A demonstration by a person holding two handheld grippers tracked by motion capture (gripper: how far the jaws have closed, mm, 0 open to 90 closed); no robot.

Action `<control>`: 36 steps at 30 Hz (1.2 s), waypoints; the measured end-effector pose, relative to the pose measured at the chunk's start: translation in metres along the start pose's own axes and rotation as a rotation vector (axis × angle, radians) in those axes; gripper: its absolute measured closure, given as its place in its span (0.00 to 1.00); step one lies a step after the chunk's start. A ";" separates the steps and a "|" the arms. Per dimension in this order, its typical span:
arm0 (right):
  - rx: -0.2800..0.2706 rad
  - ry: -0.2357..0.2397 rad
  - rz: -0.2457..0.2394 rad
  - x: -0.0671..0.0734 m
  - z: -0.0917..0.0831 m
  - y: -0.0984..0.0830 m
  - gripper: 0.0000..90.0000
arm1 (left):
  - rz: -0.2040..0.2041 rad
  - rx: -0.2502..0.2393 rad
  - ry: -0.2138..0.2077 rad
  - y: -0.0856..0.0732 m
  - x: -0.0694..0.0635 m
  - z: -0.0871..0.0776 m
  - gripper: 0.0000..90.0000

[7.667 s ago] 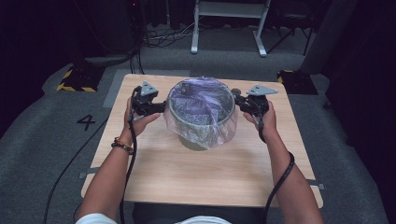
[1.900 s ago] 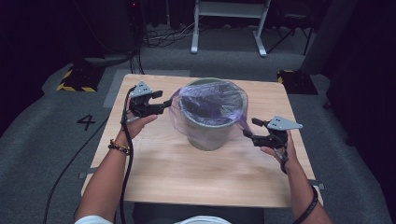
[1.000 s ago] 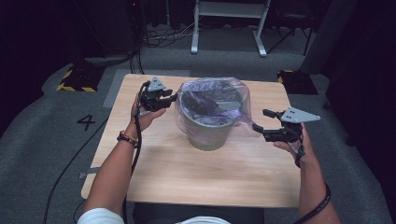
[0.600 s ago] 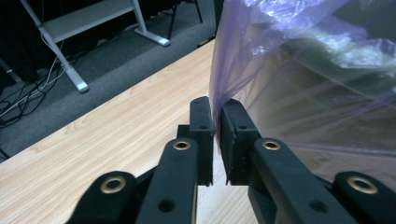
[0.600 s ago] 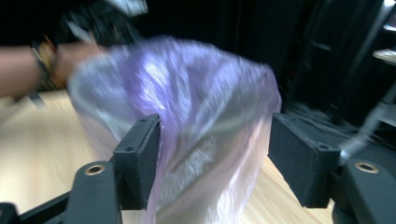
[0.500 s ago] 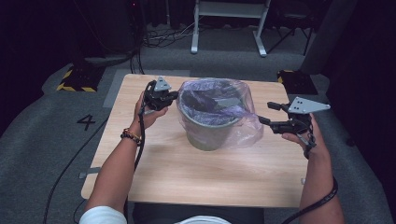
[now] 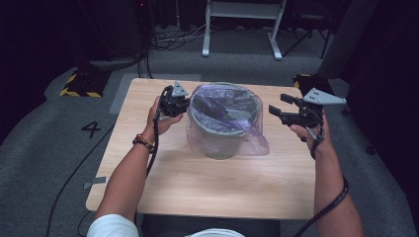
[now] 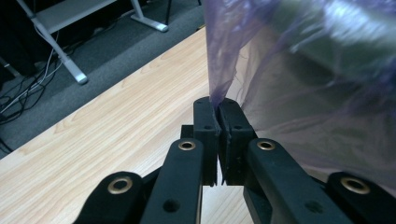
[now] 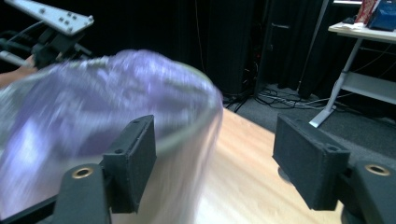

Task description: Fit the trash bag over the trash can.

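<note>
Thin, glossy, see-through purple plastic bag (image 7: 225,123) drapes a matt grey-green plastic bin (image 7: 221,140). The table (image 7: 197,182) is smooth pale wood grain; floor (image 7: 54,148) is rough grey carpet.

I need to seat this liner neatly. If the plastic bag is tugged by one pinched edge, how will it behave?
Probably floppy: the plastic bag hangs in loose wrinkles over the bin. Likely very light and thin, being see-through. It may stretch or slip, since the left gripper pinches only a gathered edge.
</note>
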State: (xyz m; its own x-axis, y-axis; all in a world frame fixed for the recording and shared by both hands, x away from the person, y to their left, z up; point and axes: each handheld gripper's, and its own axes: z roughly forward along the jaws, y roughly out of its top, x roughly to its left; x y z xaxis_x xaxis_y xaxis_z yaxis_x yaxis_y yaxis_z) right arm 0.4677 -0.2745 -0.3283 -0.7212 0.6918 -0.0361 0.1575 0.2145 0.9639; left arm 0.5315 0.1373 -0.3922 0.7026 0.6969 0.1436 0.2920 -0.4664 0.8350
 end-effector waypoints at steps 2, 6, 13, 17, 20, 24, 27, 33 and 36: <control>0.017 0.035 -0.003 0.001 0.016 0.009 0.32 | 0.003 0.000 -0.003 0.001 -0.001 0.001 0.95; 0.131 0.037 -0.014 -0.002 0.051 0.016 0.31 | -0.009 -0.017 0.001 0.003 0.002 -0.001 0.90; 0.198 0.043 0.031 -0.018 0.081 0.015 0.80 | -0.006 -0.027 -0.008 0.006 0.008 -0.002 0.93; 0.169 0.056 0.071 -0.021 0.087 0.015 0.88 | 0.008 -0.009 -0.008 0.006 0.009 0.002 0.98; 0.147 0.047 0.101 -0.024 0.089 0.013 0.92 | 0.003 0.000 -0.014 0.005 0.008 0.007 1.00; 0.115 0.019 0.202 -0.032 0.090 0.009 0.91 | 0.002 0.024 -0.026 0.004 0.005 0.016 1.00; 0.121 -0.022 0.231 -0.035 0.091 0.008 0.91 | -0.004 0.055 -0.033 0.002 0.004 0.024 1.00; 0.127 -0.077 0.254 -0.039 0.089 0.009 0.91 | 0.008 0.104 -0.047 -0.001 -0.002 0.039 1.00; 0.142 -0.073 0.273 -0.040 0.089 0.010 0.91 | 0.005 0.124 -0.068 -0.004 -0.006 0.047 1.00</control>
State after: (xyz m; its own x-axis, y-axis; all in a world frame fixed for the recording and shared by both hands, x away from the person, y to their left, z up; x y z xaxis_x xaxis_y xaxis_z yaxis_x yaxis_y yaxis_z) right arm 0.5581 -0.2381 -0.3405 -0.5896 0.7837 0.1955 0.4354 0.1045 0.8941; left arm 0.5561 0.1094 -0.4216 0.7453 0.6580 0.1080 0.3631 -0.5363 0.7620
